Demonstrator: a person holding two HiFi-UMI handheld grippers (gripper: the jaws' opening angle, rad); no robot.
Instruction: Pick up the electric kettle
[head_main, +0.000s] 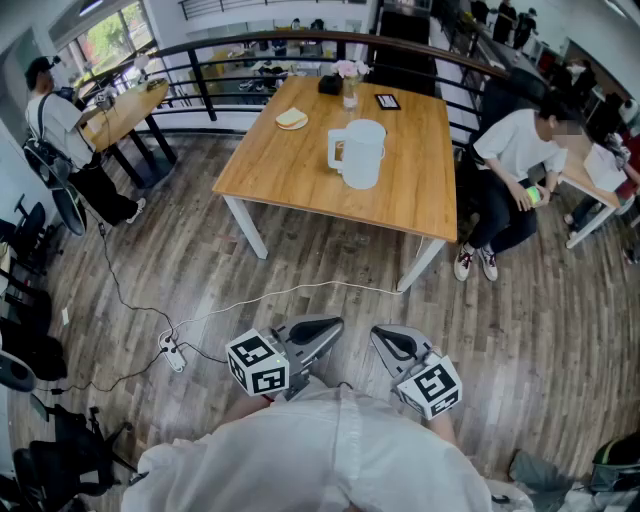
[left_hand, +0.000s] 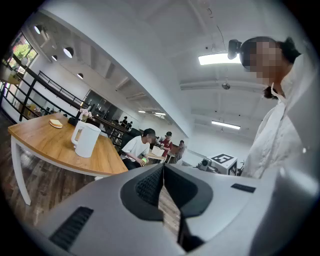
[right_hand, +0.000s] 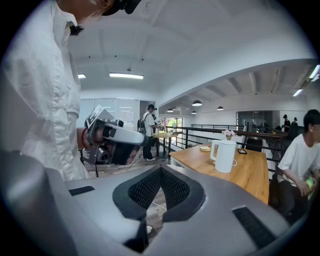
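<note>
The white electric kettle (head_main: 358, 152) stands upright on the wooden table (head_main: 300, 170), handle to the left; it also shows in the left gripper view (left_hand: 86, 139) and the right gripper view (right_hand: 224, 155). My left gripper (head_main: 332, 327) and right gripper (head_main: 379, 336) hang side by side close to my body above the floor, well short of the table, tips pointing toward it. In the left gripper view the left gripper's (left_hand: 163, 168) jaws meet with nothing between them. The right gripper's (right_hand: 161, 170) jaws are likewise together and empty.
A plate with bread (head_main: 291, 119), a flower vase (head_main: 349, 80) and a dark tablet (head_main: 387, 101) sit at the table's far side. A person (head_main: 510, 170) sits at its right edge. A power strip with white cable (head_main: 172, 352) lies on the floor. Another person (head_main: 60, 130) stands far left.
</note>
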